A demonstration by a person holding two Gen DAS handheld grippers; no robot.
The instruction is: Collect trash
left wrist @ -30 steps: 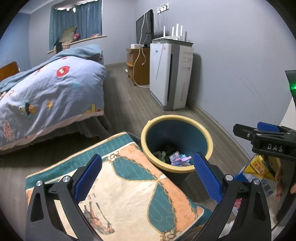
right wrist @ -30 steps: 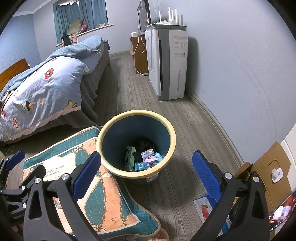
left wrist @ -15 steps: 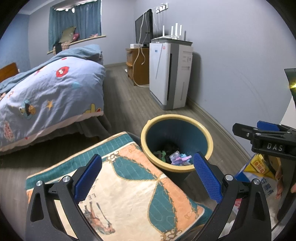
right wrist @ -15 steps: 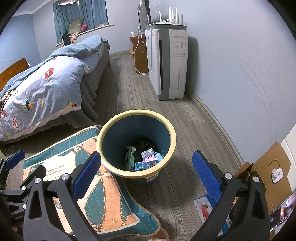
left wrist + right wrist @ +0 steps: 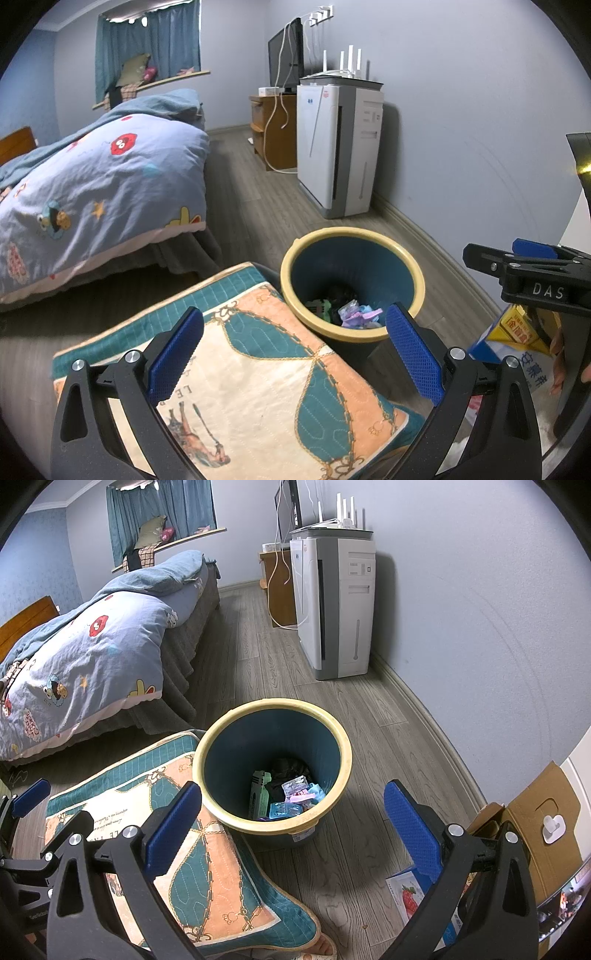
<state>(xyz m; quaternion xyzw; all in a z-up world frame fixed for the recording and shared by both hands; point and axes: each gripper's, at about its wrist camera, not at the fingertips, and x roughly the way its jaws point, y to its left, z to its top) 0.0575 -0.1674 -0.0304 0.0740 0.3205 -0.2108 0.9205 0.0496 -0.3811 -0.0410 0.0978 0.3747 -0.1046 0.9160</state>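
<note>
Room: bedroom, grey wood floor, blue walls.
Bin: one yellow-rimmed bin on the floor, wrappers at its bottom.
Beside: one patterned cushion touching it.
Grippers: left gripper and right gripper both spread wide, empty.
Around: bed, air purifier.

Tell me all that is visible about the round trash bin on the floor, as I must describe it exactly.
The trash bin is a round tapered bucket, dark teal with a pale yellow rim, apparently plastic. It stands upright on the grey wood floor, without lid, with a label low on its outer wall. At the bottom lie small wrappers and something dark. A quilted cushion lies against its left side. Both open grippers hold nothing.
</note>
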